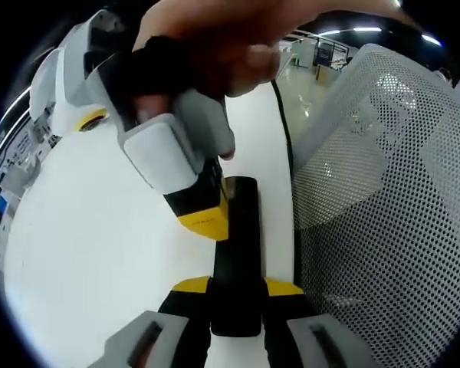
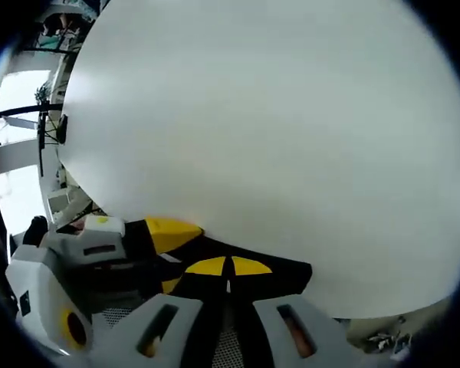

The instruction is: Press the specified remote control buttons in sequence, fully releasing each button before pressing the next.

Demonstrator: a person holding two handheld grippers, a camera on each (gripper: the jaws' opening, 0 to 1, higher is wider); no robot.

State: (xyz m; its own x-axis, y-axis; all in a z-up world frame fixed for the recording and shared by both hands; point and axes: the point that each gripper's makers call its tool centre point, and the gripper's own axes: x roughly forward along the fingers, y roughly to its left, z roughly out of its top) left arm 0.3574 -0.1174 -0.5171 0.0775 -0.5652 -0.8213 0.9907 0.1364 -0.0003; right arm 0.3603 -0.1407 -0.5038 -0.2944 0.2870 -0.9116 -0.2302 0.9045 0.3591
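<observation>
The black remote control (image 1: 236,253) lies lengthwise between the yellow-tipped jaws of the left gripper (image 1: 237,288), which clamp its near end from both sides; its far end points away across the white tabletop (image 1: 84,253). In the left gripper view the right gripper (image 1: 190,201) comes down from the upper left, held by a hand (image 1: 230,42), and its black and yellow tip sits against the remote's left edge near the far end. Whether it touches a button cannot be told. A grey mesh chair back (image 1: 383,199) stands at the right, just beside the tabletop.

In the right gripper view the right gripper's (image 2: 228,285) jaws are closed tip to tip over the remote (image 2: 238,268), with the left gripper (image 2: 100,245) at the lower left.
</observation>
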